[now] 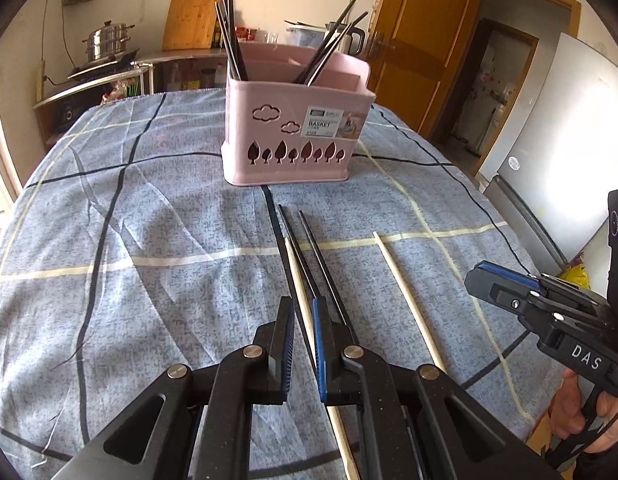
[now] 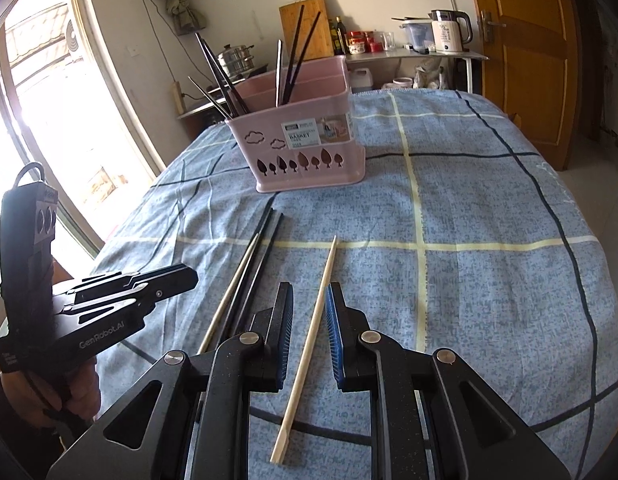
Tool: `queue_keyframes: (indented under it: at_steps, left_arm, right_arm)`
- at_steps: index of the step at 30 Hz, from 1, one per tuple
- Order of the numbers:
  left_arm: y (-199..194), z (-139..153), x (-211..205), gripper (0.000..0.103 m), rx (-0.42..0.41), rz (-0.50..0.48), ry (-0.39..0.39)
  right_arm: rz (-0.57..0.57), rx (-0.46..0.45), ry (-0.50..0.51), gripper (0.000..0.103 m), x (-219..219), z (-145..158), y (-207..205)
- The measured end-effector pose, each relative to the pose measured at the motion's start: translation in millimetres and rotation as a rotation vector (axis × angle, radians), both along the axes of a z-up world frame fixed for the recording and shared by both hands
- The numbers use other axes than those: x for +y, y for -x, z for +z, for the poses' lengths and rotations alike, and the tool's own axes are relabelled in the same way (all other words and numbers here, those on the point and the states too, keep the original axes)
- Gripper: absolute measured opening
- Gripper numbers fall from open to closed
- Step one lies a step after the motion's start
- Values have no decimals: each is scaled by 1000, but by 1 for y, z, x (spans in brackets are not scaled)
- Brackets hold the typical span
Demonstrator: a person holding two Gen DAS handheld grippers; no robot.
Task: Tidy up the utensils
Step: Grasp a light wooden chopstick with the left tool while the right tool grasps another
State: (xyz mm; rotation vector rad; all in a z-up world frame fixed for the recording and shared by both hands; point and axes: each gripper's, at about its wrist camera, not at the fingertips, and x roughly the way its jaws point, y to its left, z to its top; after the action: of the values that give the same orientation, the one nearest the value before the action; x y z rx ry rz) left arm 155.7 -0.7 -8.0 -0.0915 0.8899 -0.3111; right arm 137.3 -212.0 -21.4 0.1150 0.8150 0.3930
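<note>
A pink utensil basket (image 1: 293, 132) (image 2: 309, 148) stands mid-table with several dark chopsticks upright in it. On the cloth lie two black chopsticks (image 1: 297, 252) (image 2: 265, 248) with a wooden chopstick (image 1: 295, 272) (image 2: 237, 280) alongside them, and a second wooden chopstick (image 1: 405, 296) (image 2: 313, 332) apart to the right. My left gripper (image 1: 303, 308) is open, its jaws astride the grouped chopsticks; it also shows in the right wrist view (image 2: 177, 280). My right gripper (image 2: 309, 296) is open, astride the lone wooden chopstick; it also shows in the left wrist view (image 1: 481, 276).
The table carries a blue checked cloth (image 1: 149, 220) (image 2: 489, 200). Behind it stand a counter with a steel pot (image 1: 109, 42), a cutting board (image 2: 307, 32), a kettle (image 2: 451, 32), a wooden door (image 1: 421, 40) and a fridge (image 1: 561, 160).
</note>
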Motion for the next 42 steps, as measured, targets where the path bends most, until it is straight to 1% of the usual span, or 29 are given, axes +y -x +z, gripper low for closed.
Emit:
queue_keyframes:
  at_steps: [7, 9, 12, 14, 18, 21, 23, 25, 27, 29, 31, 34, 38, 42]
  left_arm:
    - [-17, -17, -5, 9, 45, -1, -13]
    - [-19, -21, -6, 15, 55, -2, -12]
    - [-21, -25, -8, 16, 65, 1, -29]
    - [-23, -29, -9, 17, 77, 7, -48]
    - [-23, -29, -11, 19, 60, 10, -75]
    - [-26, -31, -9, 18, 56, 43, -128]
    - [-26, -30, -6, 18, 57, 45, -122]
    - [-25, -28, -2, 18, 70, 49, -89]
    - [-23, -23, 2, 19, 65, 40, -33]
    - [-22, -20, 0, 19, 55, 26, -21]
    - [-22, -21, -5, 19, 55, 12, -42]
    - [-23, -27, -10, 19, 81, 7, -62]
    - [-21, -28, -14, 20, 82, 4, -62]
    - [-23, -30, -19, 21, 67, -3, -105]
  right_arm:
    - [3, 37, 8, 17, 5, -14, -15]
    - [4, 43, 9, 17, 6, -16, -18]
    - [5, 52, 11, 17, 6, -20, -21]
    - [6, 56, 12, 17, 7, -21, -22]
    - [4, 66, 14, 17, 8, -23, -26]
    - [2, 73, 19, 17, 9, -26, -31]
    - [1, 76, 23, 17, 11, -27, -34]
    - [2, 79, 25, 17, 11, -28, -35]
    - [0, 81, 21, 17, 11, -29, -35]
    - [-2, 81, 18, 17, 10, -29, -35]
    - [-2, 81, 17, 17, 10, -28, -35]
    - [-2, 81, 17, 17, 10, -28, -35]
    - [-2, 78, 16, 17, 9, -28, -35]
    - [-2, 84, 14, 17, 10, -29, -36]
